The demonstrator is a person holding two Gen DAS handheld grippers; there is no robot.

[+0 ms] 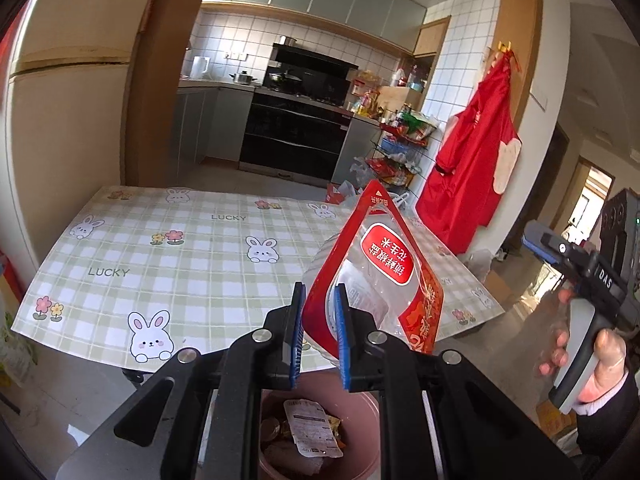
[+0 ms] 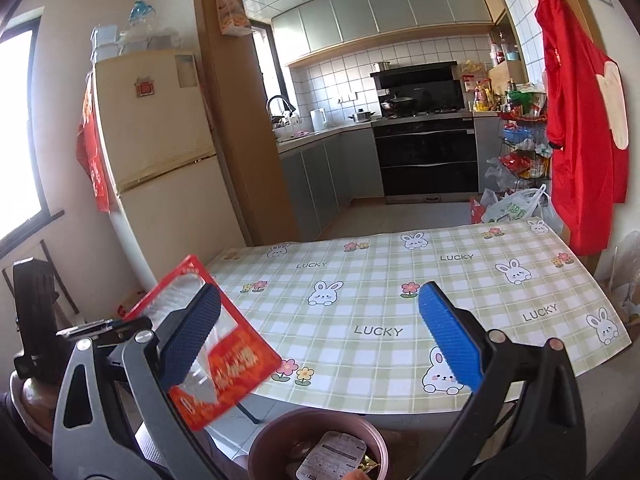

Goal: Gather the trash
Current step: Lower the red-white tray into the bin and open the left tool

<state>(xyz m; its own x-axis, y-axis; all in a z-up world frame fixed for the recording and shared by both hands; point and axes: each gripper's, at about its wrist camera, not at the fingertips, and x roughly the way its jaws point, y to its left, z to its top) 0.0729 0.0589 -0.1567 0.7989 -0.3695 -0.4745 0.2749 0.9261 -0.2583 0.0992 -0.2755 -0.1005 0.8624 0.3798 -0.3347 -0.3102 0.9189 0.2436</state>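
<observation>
My left gripper is clamped on the red-and-clear crinkly plastic snack bag, held above the round pink plastic trash bin just off the near edge of the checked bunny tablecloth. I judge this nearly done: wrappers already lie in the bin, the tabletop shows nothing else, and only the drop remains. My right gripper is spread wide, holding nothing. The bag looks empty, its clear window creased.

Both wrist views were aimed closely across the green-checked rabbit-print tablecloth toward the kitchen, with the pink round plastic bin shared below.
</observation>
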